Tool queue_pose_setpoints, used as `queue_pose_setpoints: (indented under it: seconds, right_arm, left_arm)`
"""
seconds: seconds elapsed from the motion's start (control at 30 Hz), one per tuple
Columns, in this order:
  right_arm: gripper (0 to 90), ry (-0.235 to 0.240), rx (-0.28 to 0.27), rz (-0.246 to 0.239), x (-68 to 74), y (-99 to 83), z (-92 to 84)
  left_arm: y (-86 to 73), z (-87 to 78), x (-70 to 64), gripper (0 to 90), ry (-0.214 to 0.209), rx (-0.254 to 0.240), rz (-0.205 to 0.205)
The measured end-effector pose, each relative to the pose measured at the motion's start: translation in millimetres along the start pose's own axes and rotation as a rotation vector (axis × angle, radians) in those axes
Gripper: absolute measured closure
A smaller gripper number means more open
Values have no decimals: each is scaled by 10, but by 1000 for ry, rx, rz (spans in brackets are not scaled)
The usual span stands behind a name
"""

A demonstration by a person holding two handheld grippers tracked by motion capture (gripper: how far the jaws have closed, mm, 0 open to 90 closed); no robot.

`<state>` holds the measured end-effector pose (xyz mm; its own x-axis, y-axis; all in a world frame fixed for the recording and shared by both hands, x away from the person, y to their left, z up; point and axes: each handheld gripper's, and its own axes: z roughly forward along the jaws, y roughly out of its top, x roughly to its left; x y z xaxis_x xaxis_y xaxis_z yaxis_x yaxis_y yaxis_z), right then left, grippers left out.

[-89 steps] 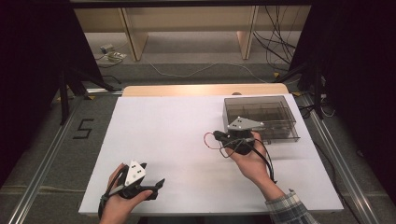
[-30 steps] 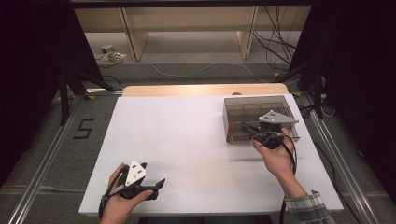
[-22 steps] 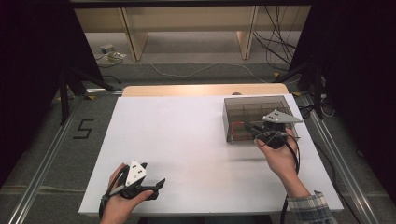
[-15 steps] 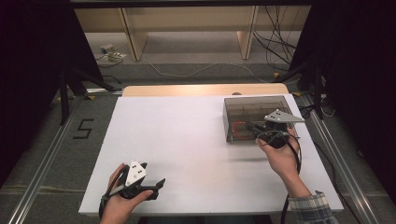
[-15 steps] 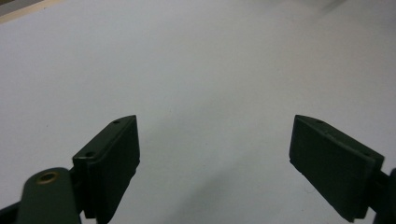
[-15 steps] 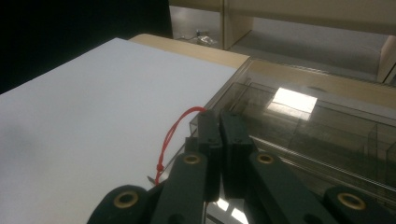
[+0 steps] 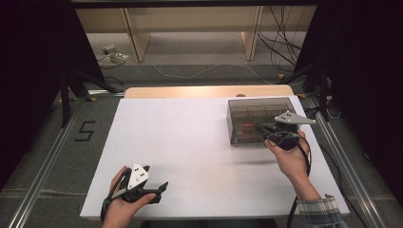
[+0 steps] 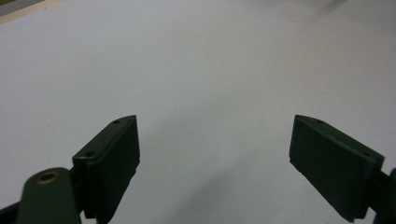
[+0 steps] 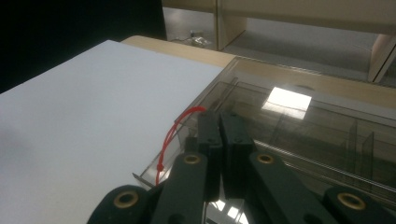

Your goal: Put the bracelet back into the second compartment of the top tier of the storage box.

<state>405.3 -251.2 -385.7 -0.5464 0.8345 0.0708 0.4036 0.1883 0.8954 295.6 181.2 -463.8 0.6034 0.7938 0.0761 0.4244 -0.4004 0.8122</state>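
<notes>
A thin red cord loop (image 9: 170, 135) sticks out from between the closed jaws of my right gripper (image 9: 219, 116) and curves down to the left. That gripper is shut on the loop and reaches over the near left part of a smoky clear compartment box (image 9: 299, 140). From above, the right gripper (image 7: 259, 127) points left over the box (image 7: 259, 107), with the red loop (image 7: 247, 129) at its tip. My left gripper (image 7: 161, 187) rests at the table's front left. Its jaws stand wide open over bare white surface, as the left gripper (image 8: 215, 154) view shows.
The white tabletop (image 7: 190, 142) spreads between the two hands. Thin dividers (image 9: 359, 140) split the box into several compartments. A wooden strip (image 7: 204, 91) borders the far edge. Metal rails (image 7: 43, 161) run along both sides, and cables (image 7: 285, 42) lie on the floor behind.
The right hand carried its gripper from the table's middle rightward to the box, then edged slightly further over it. The left hand stayed still.
</notes>
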Motion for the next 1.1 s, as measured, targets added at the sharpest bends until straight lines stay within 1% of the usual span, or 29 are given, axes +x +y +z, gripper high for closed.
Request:
queue_pose_setpoints:
  seconds: [0.8, 1.1]
  right_arm:
    - [885, -26, 0, 17, -103, -8, -59]
    - [885, -39, 8, 24, -148, -20, -89]
  left_arm:
    - [1, -2, 2, 161, 2, -2, 2]
    - [2, -3, 4, 161, 3, -3, 3]
